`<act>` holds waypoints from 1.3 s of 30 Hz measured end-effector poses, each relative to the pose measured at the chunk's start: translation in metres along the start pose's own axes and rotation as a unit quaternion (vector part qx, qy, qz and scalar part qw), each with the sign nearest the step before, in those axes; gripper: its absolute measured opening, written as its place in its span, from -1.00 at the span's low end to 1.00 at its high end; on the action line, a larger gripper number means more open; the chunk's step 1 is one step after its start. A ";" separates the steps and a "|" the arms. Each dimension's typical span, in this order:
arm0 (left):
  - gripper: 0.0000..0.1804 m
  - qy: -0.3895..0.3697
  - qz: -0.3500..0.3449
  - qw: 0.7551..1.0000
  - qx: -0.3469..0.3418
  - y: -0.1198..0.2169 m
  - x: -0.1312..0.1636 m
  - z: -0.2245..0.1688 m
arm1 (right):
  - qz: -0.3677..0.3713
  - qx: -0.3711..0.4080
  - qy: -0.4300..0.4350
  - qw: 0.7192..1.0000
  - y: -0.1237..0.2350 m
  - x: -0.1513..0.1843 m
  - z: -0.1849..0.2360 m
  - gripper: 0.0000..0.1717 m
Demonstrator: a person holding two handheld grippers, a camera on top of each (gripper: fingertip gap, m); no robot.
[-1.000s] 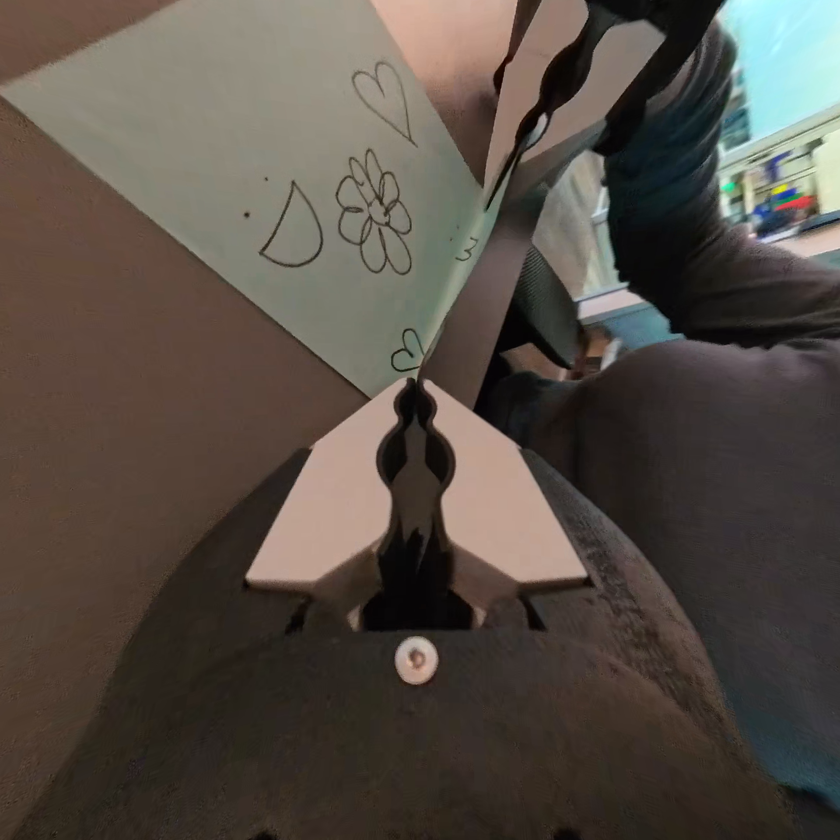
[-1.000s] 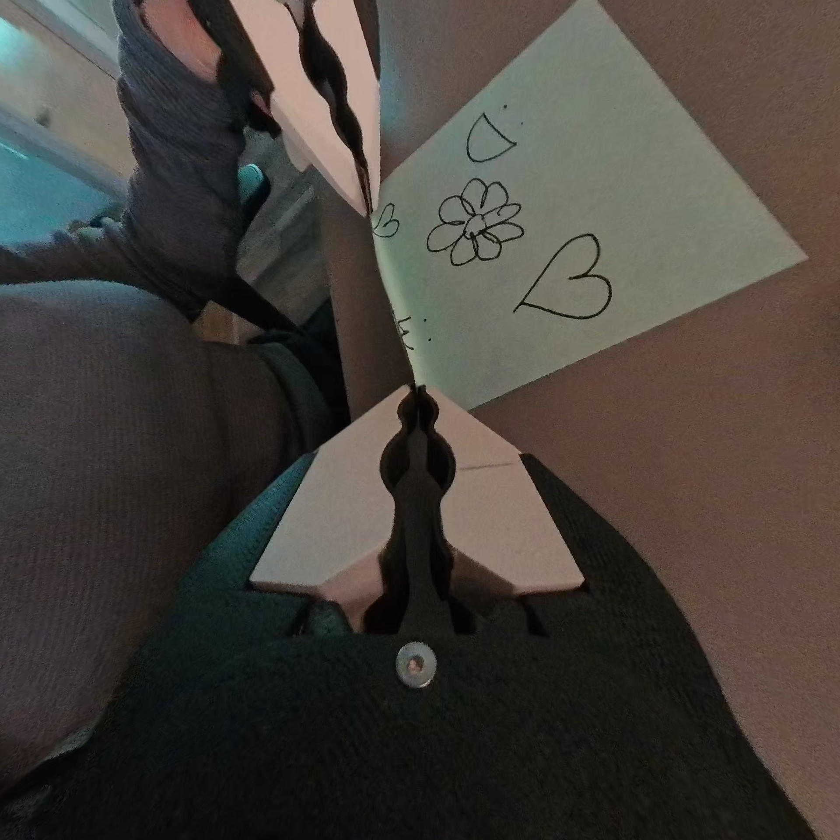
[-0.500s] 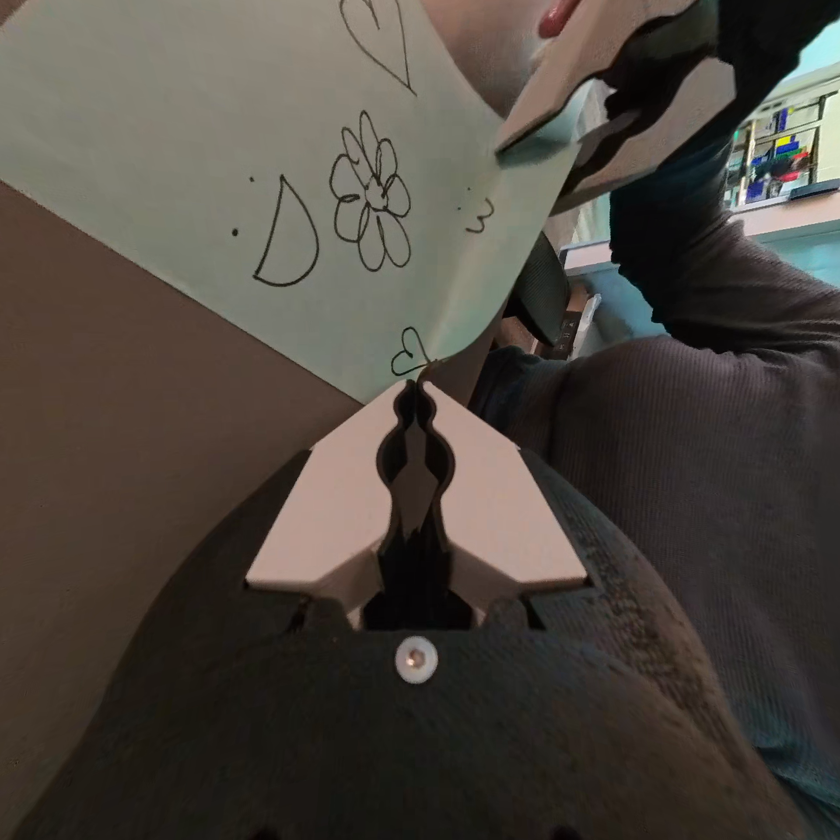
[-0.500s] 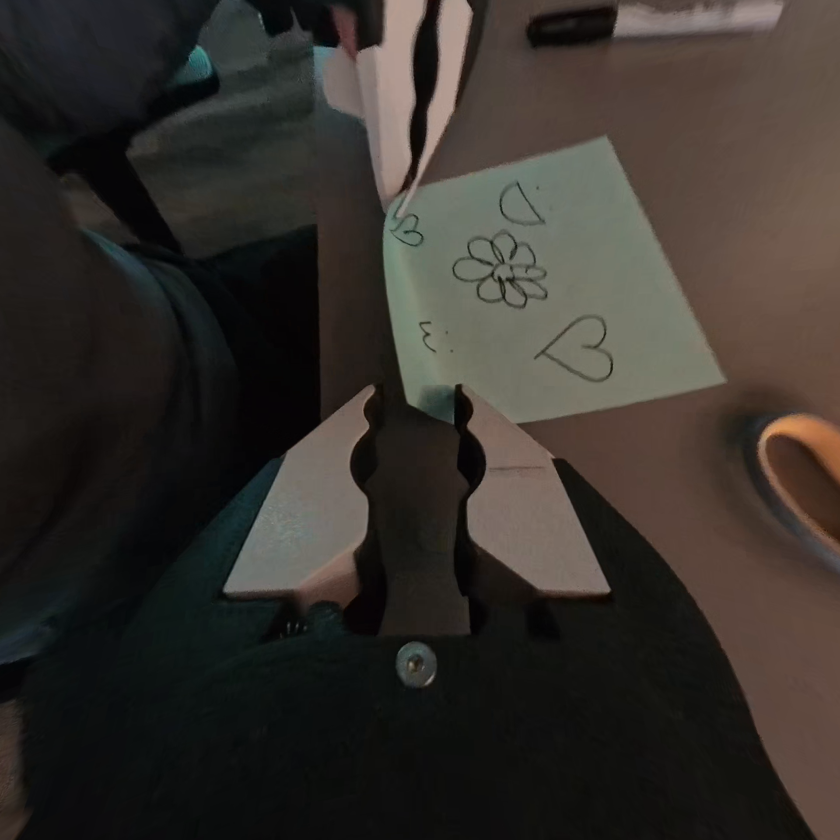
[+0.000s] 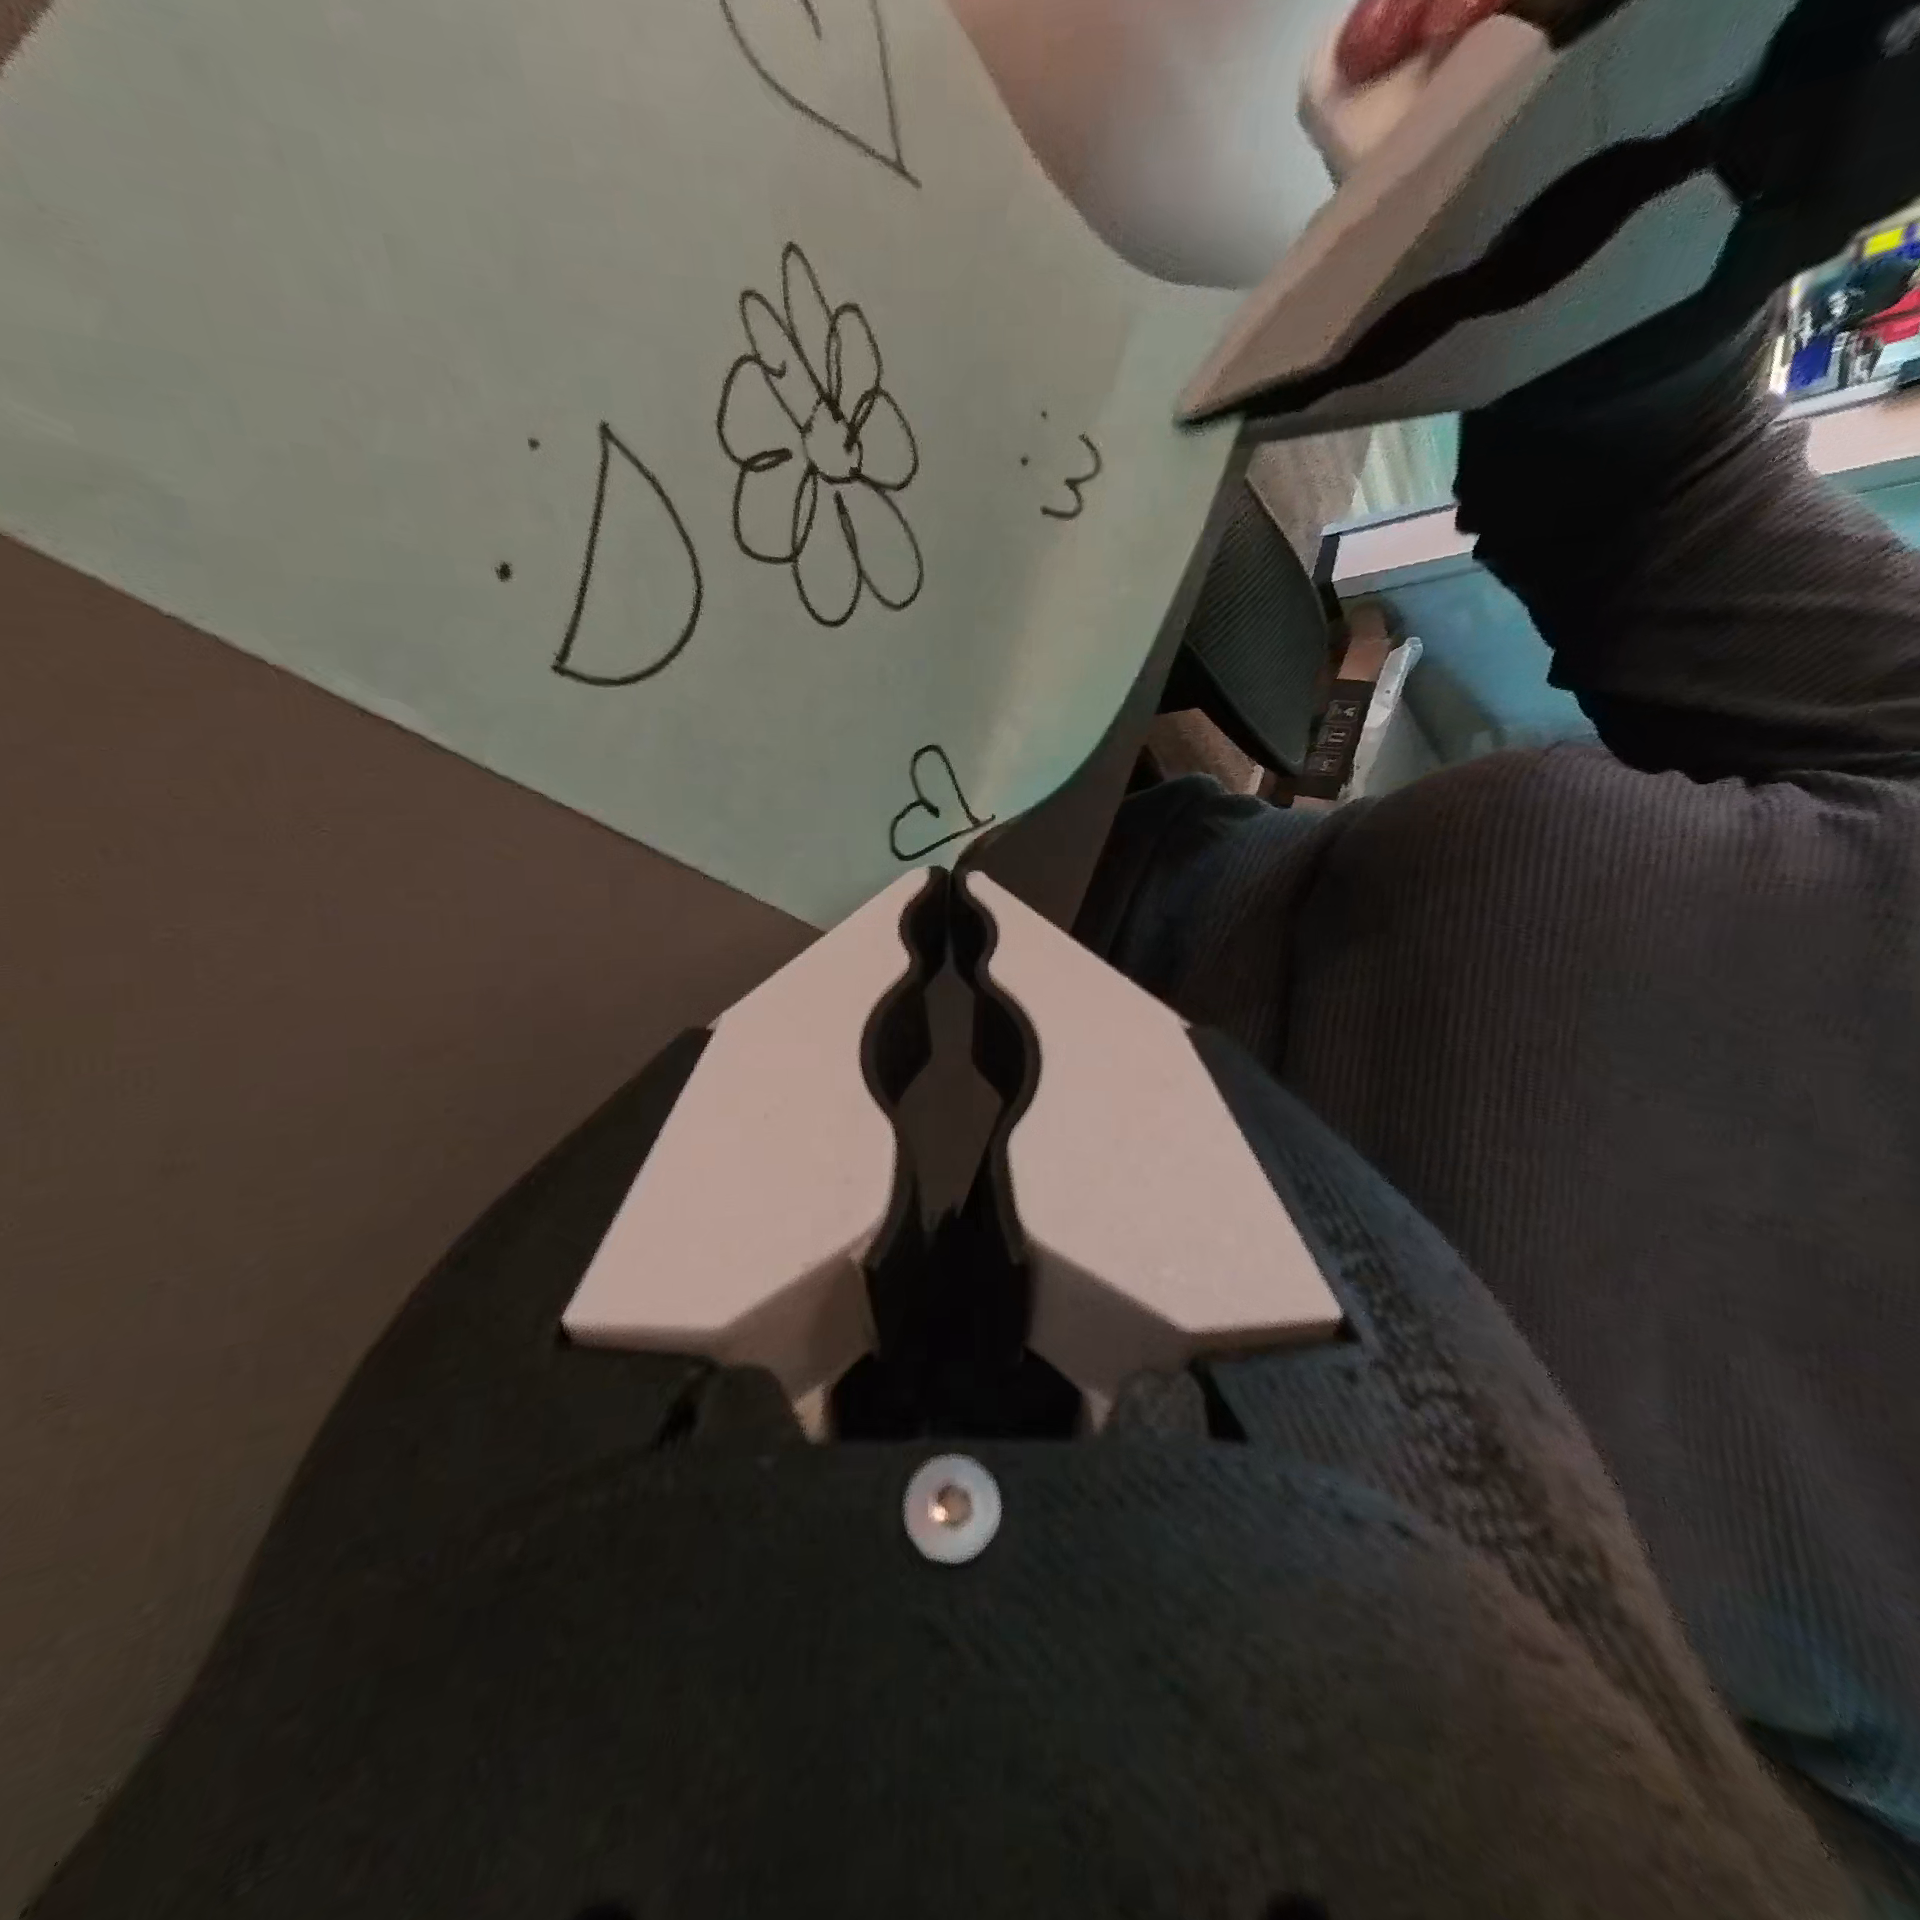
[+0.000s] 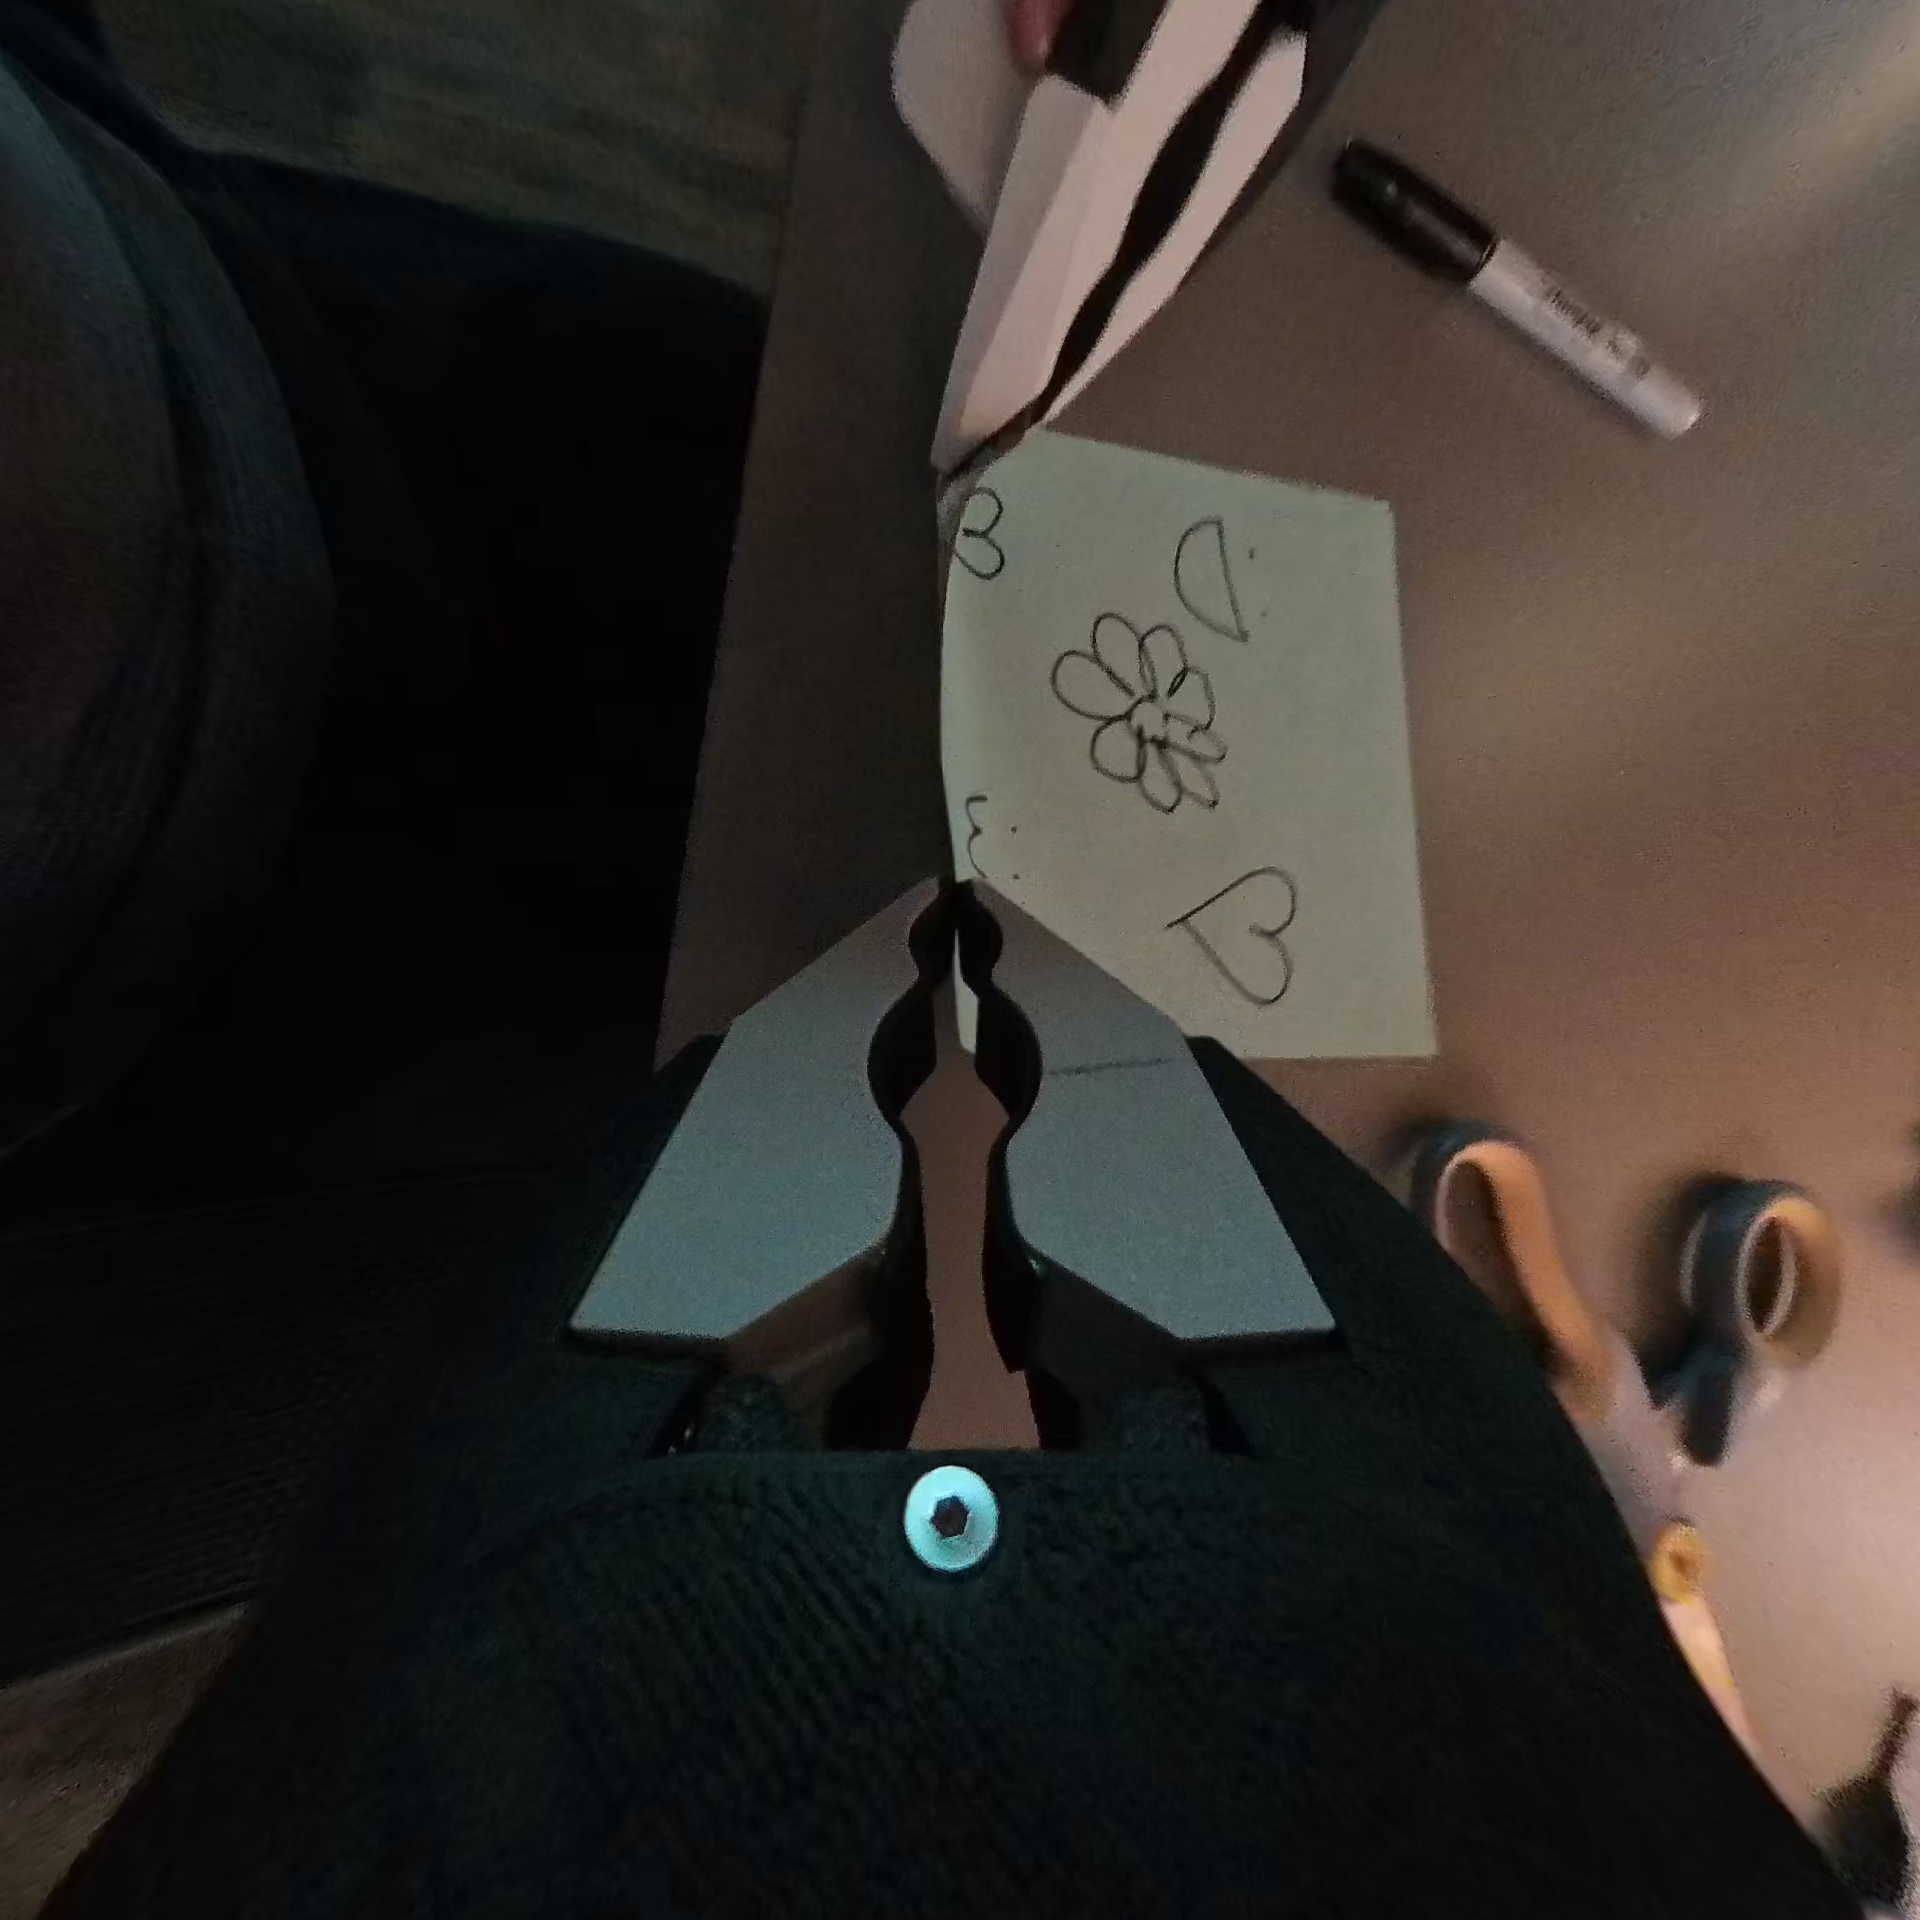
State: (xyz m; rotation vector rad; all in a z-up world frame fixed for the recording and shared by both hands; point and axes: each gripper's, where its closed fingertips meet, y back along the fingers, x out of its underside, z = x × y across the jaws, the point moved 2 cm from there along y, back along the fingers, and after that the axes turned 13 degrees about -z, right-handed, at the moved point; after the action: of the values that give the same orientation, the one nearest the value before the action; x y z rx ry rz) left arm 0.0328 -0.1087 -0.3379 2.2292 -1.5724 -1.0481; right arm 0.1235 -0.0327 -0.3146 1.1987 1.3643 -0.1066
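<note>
A pale green paper note [image 5: 520, 312] with a flower, hearts and other pen drawings lies partly on the brown table [image 5: 260, 1039]. My left gripper [image 5: 948, 878] is shut on the note's corner beside the small heart. It shows at the top of the right wrist view [image 6: 977, 447], pinching that same corner. My right gripper [image 6: 954, 888] is shut on the note's [image 6: 1195, 727] near edge, and the paper edge runs in between its fingertips. In the left wrist view the right gripper [image 5: 1195, 416] sits at the note's far edge. That edge of the note hangs at the table's edge.
A black-capped marker [image 6: 1507, 286] lies on the table beyond the note. Scissors with orange and dark blue handles [image 6: 1621, 1278] lie to the right. A person's dark sleeve and body [image 5: 1558, 1039] are close along the table edge, with a chair [image 5: 1257, 644] behind.
My right gripper opened, let go of the note, shifted along its edge and shut on it again. My left gripper kept hold of its corner throughout.
</note>
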 end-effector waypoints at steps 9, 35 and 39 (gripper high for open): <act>-1.00 -0.003 -0.031 0.999 0.034 -0.001 0.001 -0.001 | -0.008 -0.072 -0.230 0.970 -0.003 0.009 -0.013 -1.00; -0.71 -0.436 0.020 0.889 -0.138 -0.017 -0.018 -0.018 | 0.023 -0.181 -0.325 0.928 -0.005 0.004 -0.013 -1.00; -1.00 -0.390 0.063 0.917 -0.059 -0.021 -0.007 -0.025 | 0.006 -0.210 -0.340 0.917 0.001 0.001 -0.005 -1.00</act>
State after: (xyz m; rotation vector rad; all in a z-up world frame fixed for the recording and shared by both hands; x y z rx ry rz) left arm 0.0632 -0.0995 -0.3282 1.6640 -1.8055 -2.0871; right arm 0.1210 -0.0287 -0.3136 0.7009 0.7109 -0.1898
